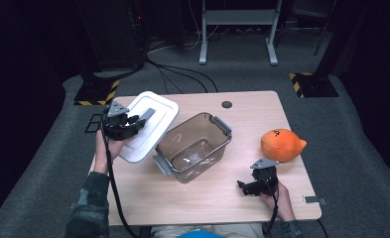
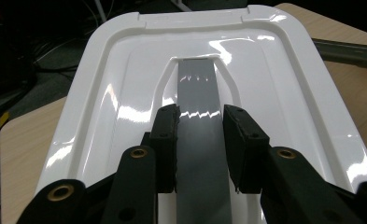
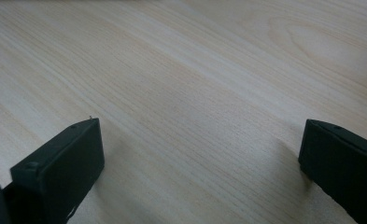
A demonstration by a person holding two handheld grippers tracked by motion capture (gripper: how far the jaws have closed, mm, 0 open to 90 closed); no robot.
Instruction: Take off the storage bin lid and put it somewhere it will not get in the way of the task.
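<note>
Nearby, clear bin (image 1: 195, 148) sits mid-table, uncovered; orange plush (image 1: 282, 145) just right of it. Left gripper (image 1: 133, 122) clamps grey handle (image 2: 199, 116) of white lid (image 2: 125, 84), lid tilted beside bin's left rim. Right gripper (image 1: 246, 187) spread wide, empty, low over bare table (image 3: 195, 70).

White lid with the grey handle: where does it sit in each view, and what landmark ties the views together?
High view: white lid at left, beside the clear bin, left tongs on its handle.
Left gripper view: spans the frame, grey handle clamped between the pads.
Right gripper view: wooden tabletop between open tongs.
Shared landmark: the wooden tabletop.
</note>
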